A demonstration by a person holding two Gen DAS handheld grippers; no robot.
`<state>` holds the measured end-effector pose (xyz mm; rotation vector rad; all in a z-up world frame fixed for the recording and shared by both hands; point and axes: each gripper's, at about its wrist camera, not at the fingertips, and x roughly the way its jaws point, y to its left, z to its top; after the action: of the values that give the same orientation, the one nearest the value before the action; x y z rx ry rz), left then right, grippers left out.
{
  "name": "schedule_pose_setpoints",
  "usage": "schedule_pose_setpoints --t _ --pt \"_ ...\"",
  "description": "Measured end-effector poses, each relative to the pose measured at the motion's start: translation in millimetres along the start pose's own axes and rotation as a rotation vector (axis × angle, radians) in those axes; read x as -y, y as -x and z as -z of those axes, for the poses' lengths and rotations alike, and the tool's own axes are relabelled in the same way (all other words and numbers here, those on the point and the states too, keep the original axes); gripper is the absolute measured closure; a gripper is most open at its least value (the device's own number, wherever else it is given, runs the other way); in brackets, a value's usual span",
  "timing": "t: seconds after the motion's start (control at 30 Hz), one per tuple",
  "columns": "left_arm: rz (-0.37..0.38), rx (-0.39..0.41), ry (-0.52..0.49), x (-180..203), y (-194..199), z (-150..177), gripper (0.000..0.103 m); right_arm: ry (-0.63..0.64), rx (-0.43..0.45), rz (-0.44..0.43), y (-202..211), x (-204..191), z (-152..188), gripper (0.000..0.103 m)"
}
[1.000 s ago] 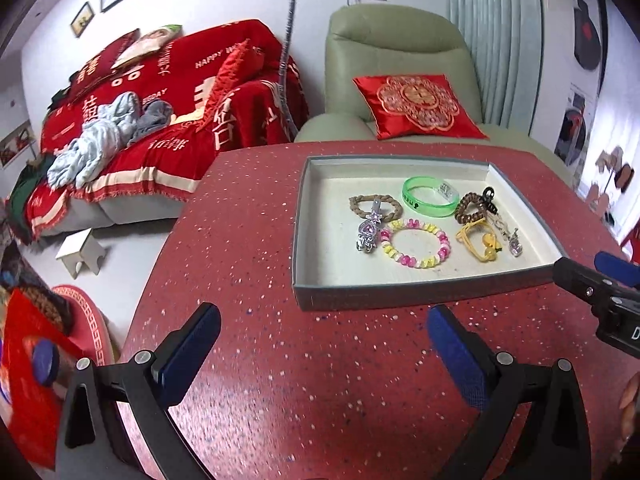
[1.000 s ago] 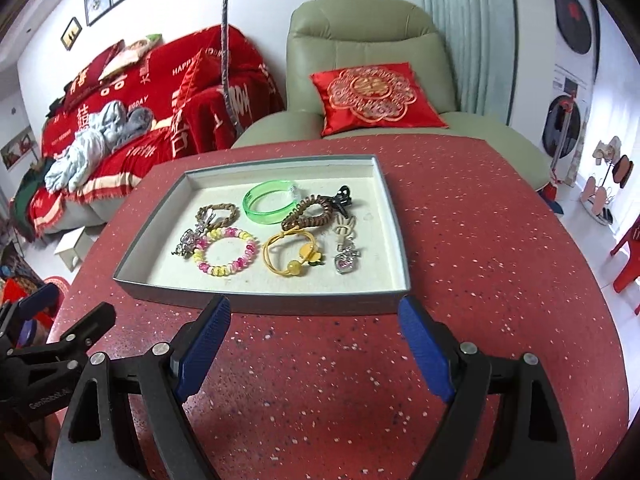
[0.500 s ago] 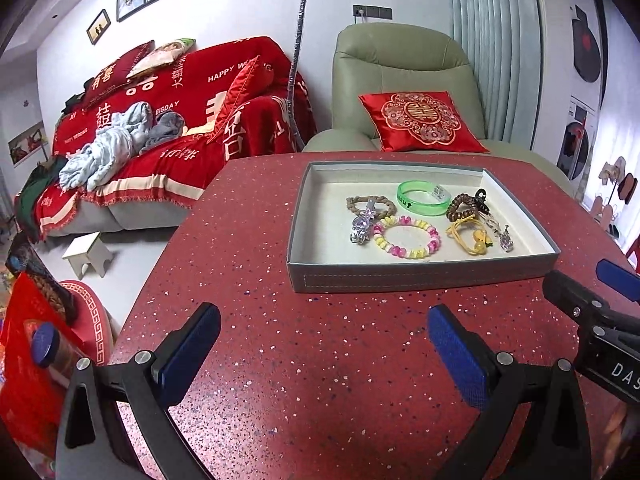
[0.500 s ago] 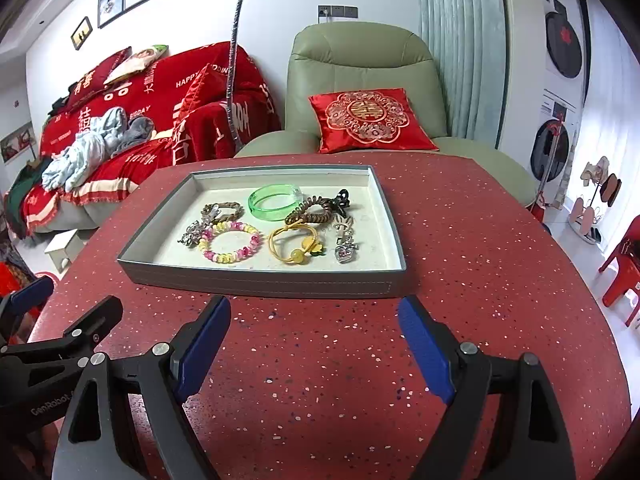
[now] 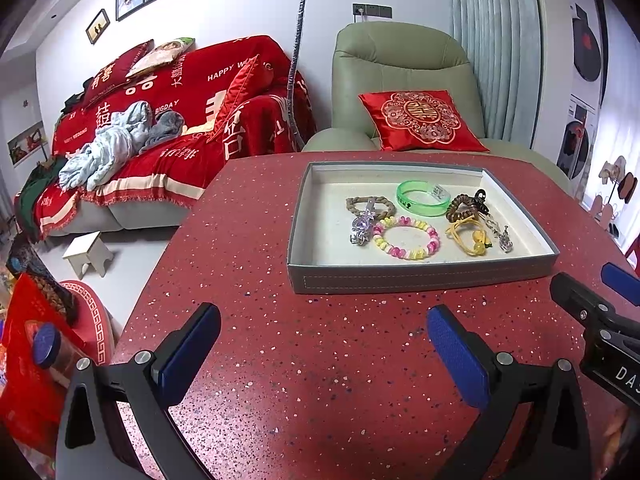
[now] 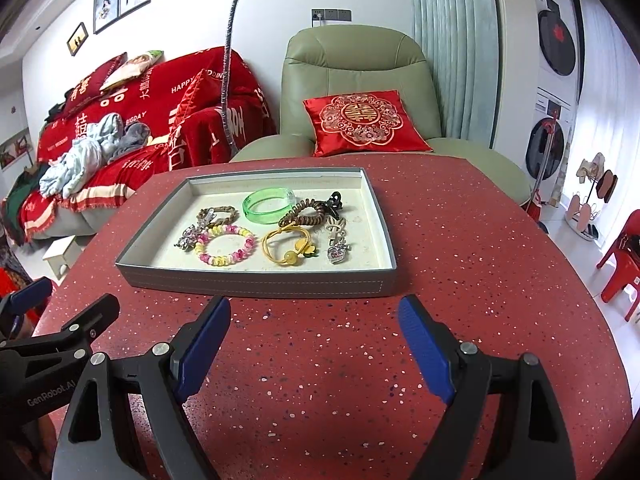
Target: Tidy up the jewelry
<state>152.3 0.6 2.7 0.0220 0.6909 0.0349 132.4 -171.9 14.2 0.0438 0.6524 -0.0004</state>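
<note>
A grey tray (image 5: 420, 278) (image 6: 256, 286) sits on the red speckled table. It holds a green bangle (image 5: 423, 198) (image 6: 268, 204), a pink-yellow bead bracelet (image 5: 406, 238) (image 6: 226, 246), a yellow hair tie (image 5: 470, 236) (image 6: 288, 244), a brown coiled tie with black clip (image 5: 464, 204) (image 6: 310, 210), a braided brown band (image 5: 370, 206) (image 6: 218, 214) and silver charms (image 5: 360, 230) (image 6: 338, 240). My left gripper (image 5: 324, 348) and right gripper (image 6: 314, 344) are both open and empty, low over the table in front of the tray.
A green armchair (image 6: 356, 80) with a red cushion stands behind the table. A red-covered sofa (image 5: 180, 112) is at the left, with a small white stool (image 5: 88, 254) on the floor. The table edge curves off at right (image 6: 580, 320).
Both grippers have pulled back and tilted up, so the tray looks farther away. The jewelry has not moved.
</note>
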Motion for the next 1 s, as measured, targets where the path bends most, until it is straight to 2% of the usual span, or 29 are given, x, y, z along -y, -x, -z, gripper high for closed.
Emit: schedule_pose_setpoints --t 1.0 --pt "-0.001 -0.009 0.008 0.1 0.7 -0.4 0.0 0.004 0.003 -0.005 4.9 -1.8 -2.6 0.015"
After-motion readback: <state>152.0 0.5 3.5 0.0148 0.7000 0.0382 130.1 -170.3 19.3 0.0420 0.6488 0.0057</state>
